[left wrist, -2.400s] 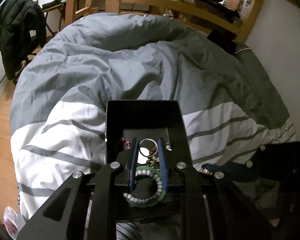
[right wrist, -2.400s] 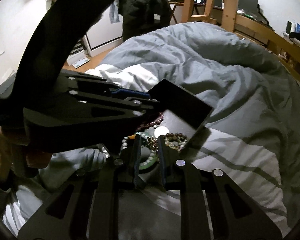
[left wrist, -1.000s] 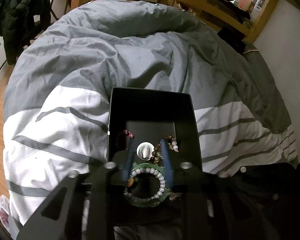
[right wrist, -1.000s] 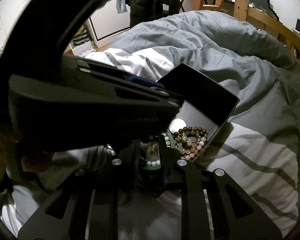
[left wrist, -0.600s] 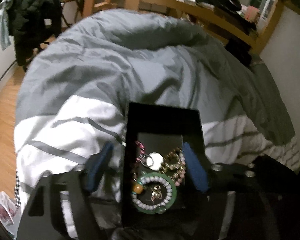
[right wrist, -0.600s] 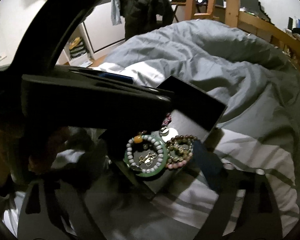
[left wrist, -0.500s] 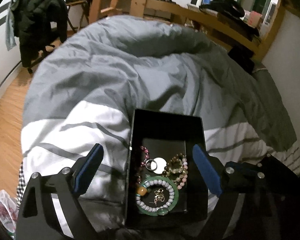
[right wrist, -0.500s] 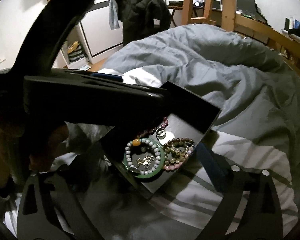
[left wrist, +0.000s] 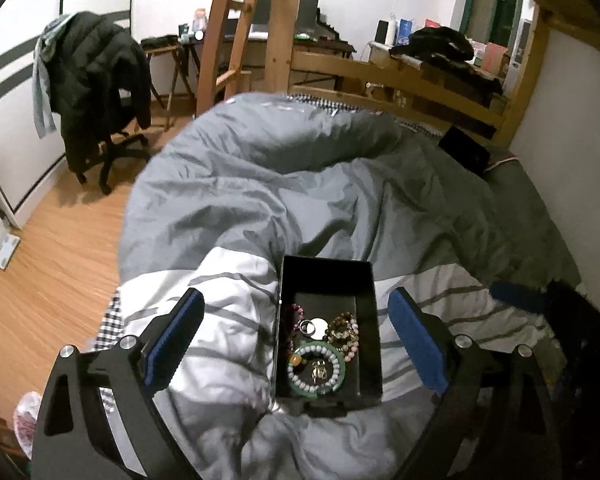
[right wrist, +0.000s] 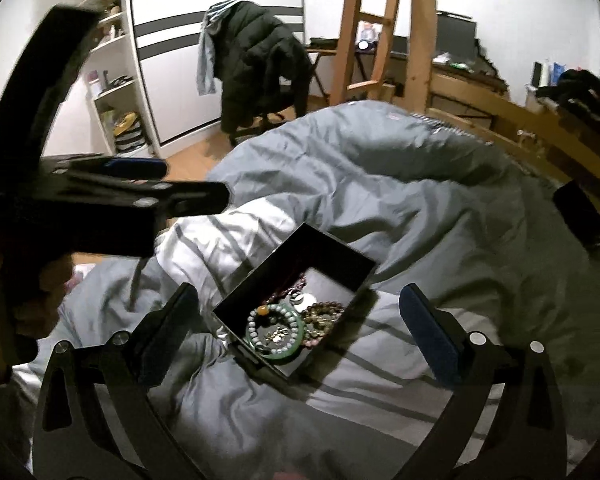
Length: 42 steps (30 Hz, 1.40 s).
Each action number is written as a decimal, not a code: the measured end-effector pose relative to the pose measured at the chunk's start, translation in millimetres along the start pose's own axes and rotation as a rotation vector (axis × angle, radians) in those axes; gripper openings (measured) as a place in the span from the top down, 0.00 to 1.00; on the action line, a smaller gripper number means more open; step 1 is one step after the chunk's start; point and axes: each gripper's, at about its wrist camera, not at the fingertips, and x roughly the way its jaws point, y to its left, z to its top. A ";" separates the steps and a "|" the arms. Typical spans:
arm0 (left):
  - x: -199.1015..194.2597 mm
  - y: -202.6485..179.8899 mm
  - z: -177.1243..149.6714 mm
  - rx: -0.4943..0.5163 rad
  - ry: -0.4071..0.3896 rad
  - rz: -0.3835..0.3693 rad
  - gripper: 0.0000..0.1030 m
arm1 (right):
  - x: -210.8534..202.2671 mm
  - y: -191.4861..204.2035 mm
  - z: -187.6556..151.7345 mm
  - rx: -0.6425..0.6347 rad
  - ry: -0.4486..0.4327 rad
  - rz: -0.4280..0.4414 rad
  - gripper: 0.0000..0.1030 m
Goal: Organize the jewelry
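Both your grippers have lifted off the black jewelry box [left wrist: 327,280] since a second ago, and their jaws now stand wide with nothing held. Your left gripper [left wrist: 296,344] and right gripper [right wrist: 300,340] each frame the box, which sits below on the striped duvet [left wrist: 228,320]. Inside lie a green beaded bracelet [left wrist: 317,368], a brown bead bracelet [left wrist: 345,330] and a ring [left wrist: 306,326]. Nothing blocks the box.
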 end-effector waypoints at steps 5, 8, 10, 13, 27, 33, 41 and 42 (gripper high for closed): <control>-29.6 -7.2 -14.0 0.051 0.017 0.045 0.11 | -23.6 5.1 3.0 0.008 0.018 -0.034 0.04; -39.8 -5.7 -29.2 0.056 0.032 0.060 0.11 | -31.8 12.3 -1.4 0.006 0.021 -0.036 0.04; -43.2 -3.4 -40.7 0.052 0.049 0.070 0.11 | -34.0 15.9 -4.4 0.007 0.028 -0.042 0.04; -45.4 -2.0 -58.2 0.058 0.070 0.082 0.11 | -36.5 22.0 -12.8 0.010 0.041 -0.044 0.04; -34.0 -0.9 -111.6 0.087 0.124 0.127 0.11 | -29.6 38.5 -48.0 0.008 0.114 -0.044 0.04; -24.3 2.3 -122.0 0.090 0.137 0.117 0.11 | -16.7 37.8 -58.3 0.003 0.151 -0.052 0.04; -15.1 4.6 -126.8 0.084 0.141 0.115 0.11 | -4.5 34.3 -74.6 0.003 0.187 -0.055 0.04; -15.1 4.8 -126.7 0.080 0.141 0.114 0.11 | -3.4 33.4 -76.0 0.006 0.191 -0.054 0.04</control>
